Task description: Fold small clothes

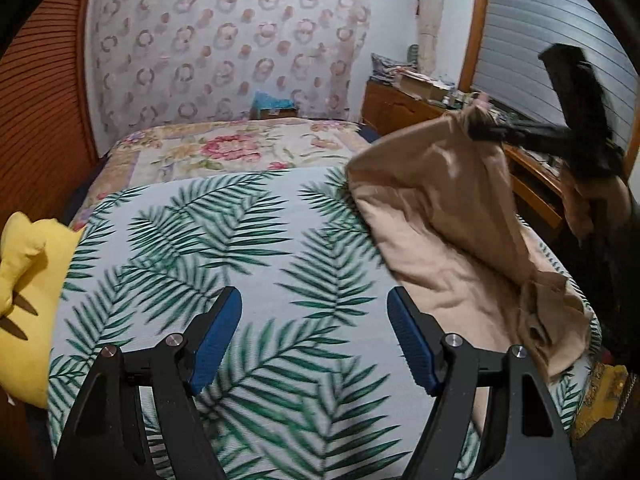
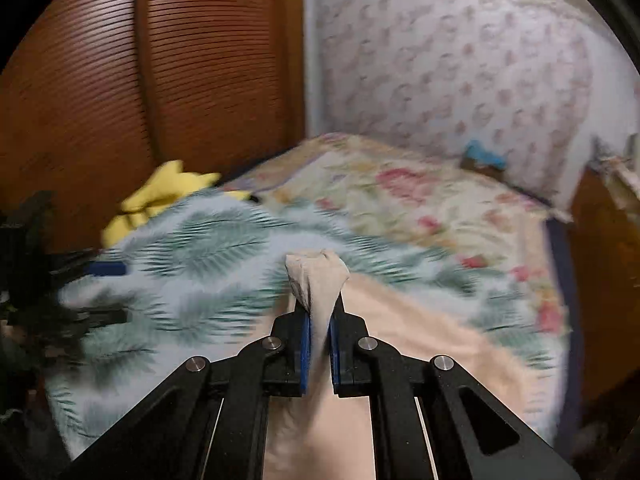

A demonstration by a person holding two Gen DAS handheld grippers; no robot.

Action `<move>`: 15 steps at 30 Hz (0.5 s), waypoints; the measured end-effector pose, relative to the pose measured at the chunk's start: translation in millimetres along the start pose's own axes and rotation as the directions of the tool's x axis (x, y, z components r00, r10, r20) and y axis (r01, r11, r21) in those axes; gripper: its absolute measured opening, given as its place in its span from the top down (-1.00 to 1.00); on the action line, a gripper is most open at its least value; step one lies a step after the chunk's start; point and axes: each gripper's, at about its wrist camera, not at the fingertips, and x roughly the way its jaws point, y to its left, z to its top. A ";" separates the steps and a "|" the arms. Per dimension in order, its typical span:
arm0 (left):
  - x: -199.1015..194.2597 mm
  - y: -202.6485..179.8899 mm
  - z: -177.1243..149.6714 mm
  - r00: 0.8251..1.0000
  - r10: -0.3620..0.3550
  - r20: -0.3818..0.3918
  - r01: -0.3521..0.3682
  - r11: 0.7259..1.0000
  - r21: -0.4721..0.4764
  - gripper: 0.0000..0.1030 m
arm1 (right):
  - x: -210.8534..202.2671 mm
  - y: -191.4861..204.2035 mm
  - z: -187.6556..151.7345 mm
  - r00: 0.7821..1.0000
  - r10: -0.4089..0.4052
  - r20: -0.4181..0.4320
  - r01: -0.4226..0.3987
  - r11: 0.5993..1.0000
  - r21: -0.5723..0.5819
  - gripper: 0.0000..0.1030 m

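Taking the palm-leaf cloth spread over the bed as the landmark: off its left edge a yellow cushion lies against the slatted wooden door. Over the cloth's near middle the left gripper hangs with its blue pads wide apart and nothing between them, only leaf print below. On the cloth's right part lies the beige garment, rumpled, its near end bunched at the cloth's right edge. One corner of it is lifted off the cloth, pinched by the right gripper, whose jaws are closed tight on the fabric; in the right wrist view a tuft of the garment pokes out past the fingertips. Beyond the cloth's far edge shows a floral bedspread, and to its right a cluttered wooden dresser.
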 end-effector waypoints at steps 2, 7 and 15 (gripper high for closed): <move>0.0 -7.7 0.0 1.000 -0.015 0.001 0.015 1.000 0.010 -0.48 | -4.4 -18.9 0.4 0.997 -0.075 -0.011 0.075 0.997 -0.002 0.85; 2.1 -20.9 -3.4 0.999 -0.047 -0.014 0.048 0.999 0.020 -0.48 | 4.6 -62.2 -9.2 0.976 -0.201 -0.086 0.205 0.978 0.040 0.85; 5.7 -36.1 -8.0 0.998 -0.057 -0.040 0.059 0.998 0.037 -0.47 | 43.2 -77.5 -44.3 0.923 -0.285 -0.259 0.323 0.939 0.117 0.28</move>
